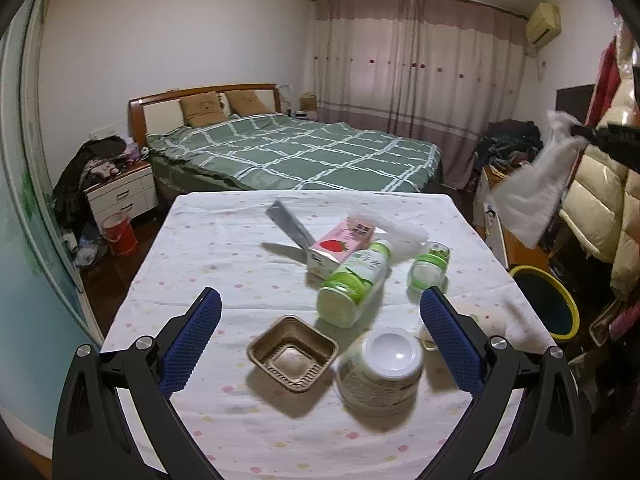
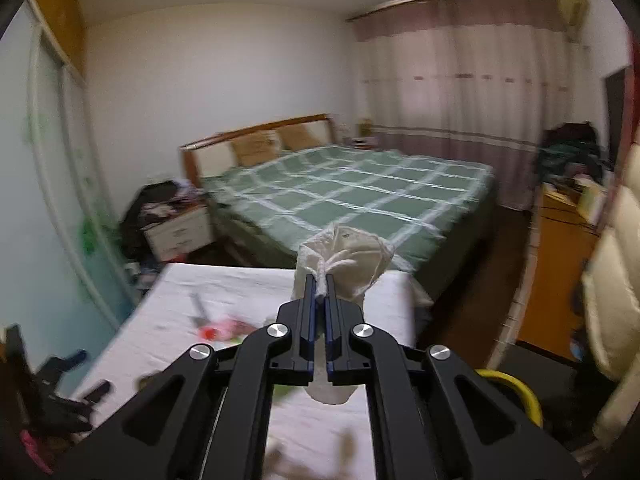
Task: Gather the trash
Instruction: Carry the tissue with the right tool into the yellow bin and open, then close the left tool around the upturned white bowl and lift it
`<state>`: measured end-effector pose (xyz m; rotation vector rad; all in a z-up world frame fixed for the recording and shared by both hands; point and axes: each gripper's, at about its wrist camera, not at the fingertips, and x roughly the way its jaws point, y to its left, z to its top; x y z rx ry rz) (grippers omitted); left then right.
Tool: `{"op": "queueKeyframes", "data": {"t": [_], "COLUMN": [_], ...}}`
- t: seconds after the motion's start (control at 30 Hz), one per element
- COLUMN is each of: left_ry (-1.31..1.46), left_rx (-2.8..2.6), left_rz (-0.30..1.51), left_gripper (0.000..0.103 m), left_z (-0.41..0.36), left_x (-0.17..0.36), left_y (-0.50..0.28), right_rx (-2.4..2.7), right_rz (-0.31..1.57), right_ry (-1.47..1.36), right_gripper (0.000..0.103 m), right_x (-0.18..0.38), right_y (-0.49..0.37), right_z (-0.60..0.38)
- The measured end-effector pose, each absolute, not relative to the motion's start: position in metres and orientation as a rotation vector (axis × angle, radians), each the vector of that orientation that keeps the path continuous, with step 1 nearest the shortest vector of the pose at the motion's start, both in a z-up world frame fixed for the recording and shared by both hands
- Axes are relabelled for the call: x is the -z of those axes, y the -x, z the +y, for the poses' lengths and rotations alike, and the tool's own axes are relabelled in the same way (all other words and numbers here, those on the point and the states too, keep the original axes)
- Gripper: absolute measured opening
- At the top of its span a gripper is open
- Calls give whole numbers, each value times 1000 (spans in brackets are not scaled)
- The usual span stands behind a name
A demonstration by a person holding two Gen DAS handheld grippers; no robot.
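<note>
While right tongs (image 2: pixel 319 280) pinch tissue (image 2: pixel 344 256), bottles (image 1: pixel 352 284) crowd the brown tray (image 1: pixel 293 354).

The left gripper (image 1: pixel 320 308) hovers above the worktop (image 1: pixel 208 248) with its blue-padded fingers (image 1: pixel 192 336) spread wide apart, gripping nothing. Between and just ahead of them sit a brown square tray (image 1: pixel 293 354), an overturned white cup (image 1: pixel 380 372), a green-labelled bottle (image 1: pixel 354 284) lying on its side, a small green-banded jar (image 1: pixel 428 266) and a pink strawberry carton (image 1: pixel 340 246). At the right edge the right gripper (image 1: pixel 612 140) pinches a white tissue (image 1: pixel 536 192) in the air above a yellow-rimmed bin (image 1: pixel 568 300).
</note>
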<state>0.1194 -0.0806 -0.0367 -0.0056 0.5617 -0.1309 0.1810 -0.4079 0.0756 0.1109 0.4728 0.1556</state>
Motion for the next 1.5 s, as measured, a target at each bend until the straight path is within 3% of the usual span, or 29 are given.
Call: {"op": "queueKeyframes", "data": {"t": [0.6,0.63,0.7,0.77,1.03,1.5], "left_ry": [-84,-86,-88,-88,-103,-147], "left_rx": [209,210,213,217,236,300], "left_rz": [613,616,625,635,666,724], "left_gripper": [98,98,98,98,98,98], "left_z": [-126,-126,-127,-128,-130,-134], "left_x": [48,49,51,53,64,108], "left_y": [-118,-118,-119,-122,-126,-147], "right_rx": [197,200,209,219,196,82], "right_rz": [747,764,786,790,792,756], "right_ry": [-285,-294,-306,-320,-334,-351], "right_gripper": [5,7,26,31,34,36], "right_x": [72,79,90,97,103,94], "right_y": [-187,-188,-189,-185,-173,-158], "right_z": [-559,-560,-563,-568,-555,-506]}}
